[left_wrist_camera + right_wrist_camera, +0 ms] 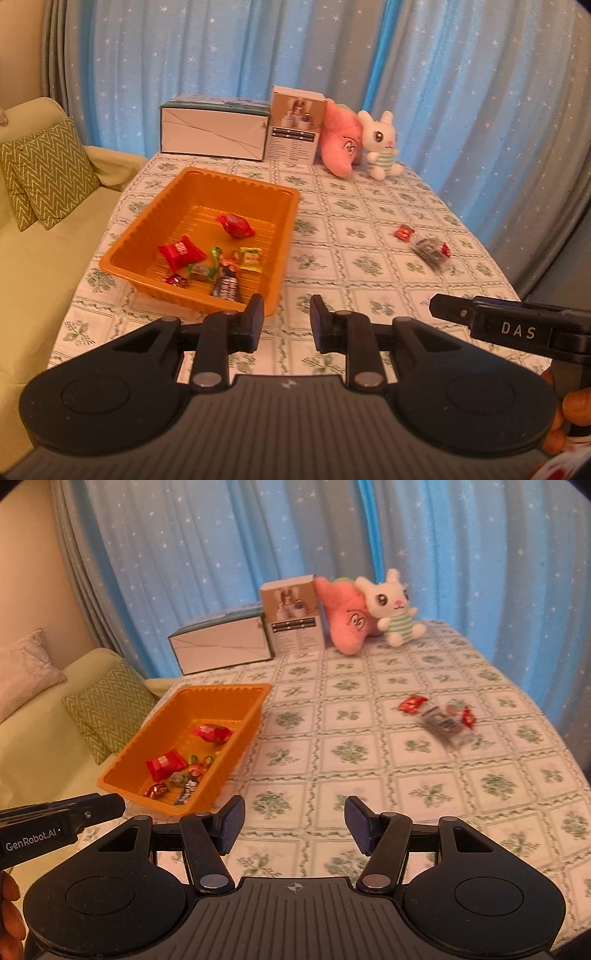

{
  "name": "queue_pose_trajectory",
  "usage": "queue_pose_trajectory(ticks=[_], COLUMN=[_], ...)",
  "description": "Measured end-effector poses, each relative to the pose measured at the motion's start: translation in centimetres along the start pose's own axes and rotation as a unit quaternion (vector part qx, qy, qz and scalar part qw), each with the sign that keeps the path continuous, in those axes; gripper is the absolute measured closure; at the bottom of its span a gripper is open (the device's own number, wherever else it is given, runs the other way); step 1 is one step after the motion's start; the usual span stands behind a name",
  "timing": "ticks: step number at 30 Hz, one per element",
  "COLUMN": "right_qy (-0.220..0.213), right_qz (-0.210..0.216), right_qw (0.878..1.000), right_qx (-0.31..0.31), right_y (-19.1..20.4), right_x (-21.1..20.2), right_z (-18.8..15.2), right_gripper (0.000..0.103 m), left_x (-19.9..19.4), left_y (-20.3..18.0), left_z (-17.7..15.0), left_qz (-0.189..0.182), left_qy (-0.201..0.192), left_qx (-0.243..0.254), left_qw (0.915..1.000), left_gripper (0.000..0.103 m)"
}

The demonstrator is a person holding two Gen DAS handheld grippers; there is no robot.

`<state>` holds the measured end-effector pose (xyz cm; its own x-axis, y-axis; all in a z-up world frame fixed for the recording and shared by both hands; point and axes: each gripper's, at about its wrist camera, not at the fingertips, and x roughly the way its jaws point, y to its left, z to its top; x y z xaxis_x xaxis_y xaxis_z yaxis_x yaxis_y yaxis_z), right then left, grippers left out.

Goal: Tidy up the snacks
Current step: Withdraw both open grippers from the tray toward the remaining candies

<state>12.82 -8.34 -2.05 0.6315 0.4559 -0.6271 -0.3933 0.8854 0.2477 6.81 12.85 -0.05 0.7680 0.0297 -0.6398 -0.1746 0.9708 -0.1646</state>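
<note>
An orange tray [240, 181] [221, 688] sits at the table's left and holds several wrapped snacks, among them a red packet [181, 252] and a dark bar [225, 286]. Out on the tablecloth to the right lie a small red candy [403, 233] [412, 704] and a clear dark-filled packet [430, 253] [445, 722]. My left gripper [287, 321] hovers just before the tray's near corner, its jaws a narrow gap apart with nothing between them. My right gripper [294, 823] is open and empty over bare cloth, well short of the two loose snacks. Each gripper shows at the edge of the other's view.
Two boxes [214, 129], a pink plush [341, 142] and a white rabbit plush [380, 144] line the table's far edge before a blue curtain. A pale sofa with zigzag cushions [48, 170] stands left of the table. The table's rounded edge curves away at right.
</note>
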Motion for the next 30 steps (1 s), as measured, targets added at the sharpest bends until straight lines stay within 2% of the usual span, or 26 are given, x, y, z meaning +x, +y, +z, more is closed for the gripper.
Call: queue_pose_trajectory(ticks=[11,21,30], right_qy=[-0.020,-0.021,-0.016], right_qz=[-0.043,-0.076,-0.104], right_qw=[0.999,0.997,0.994], right_qx=[-0.001,0.020,0.036], right_y=[-3.8,-7.4,-10.3], right_x=[-4.5,-5.6,-5.9], right_z=[-1.1,-1.8,-2.2], right_gripper=[0.043,0.043,0.043], left_x=[-0.6,0.4,1.6], left_y=[-4.8,-8.8,-10.9], left_z=[-1.1,-1.3,-1.4], left_qz=[-0.034,-0.057,-0.069], left_qy=[0.004,0.015,0.026], left_qx=[0.017,0.039,0.050], left_qw=[0.9993,0.9975,0.9960], left_gripper=[0.077,0.076,0.076])
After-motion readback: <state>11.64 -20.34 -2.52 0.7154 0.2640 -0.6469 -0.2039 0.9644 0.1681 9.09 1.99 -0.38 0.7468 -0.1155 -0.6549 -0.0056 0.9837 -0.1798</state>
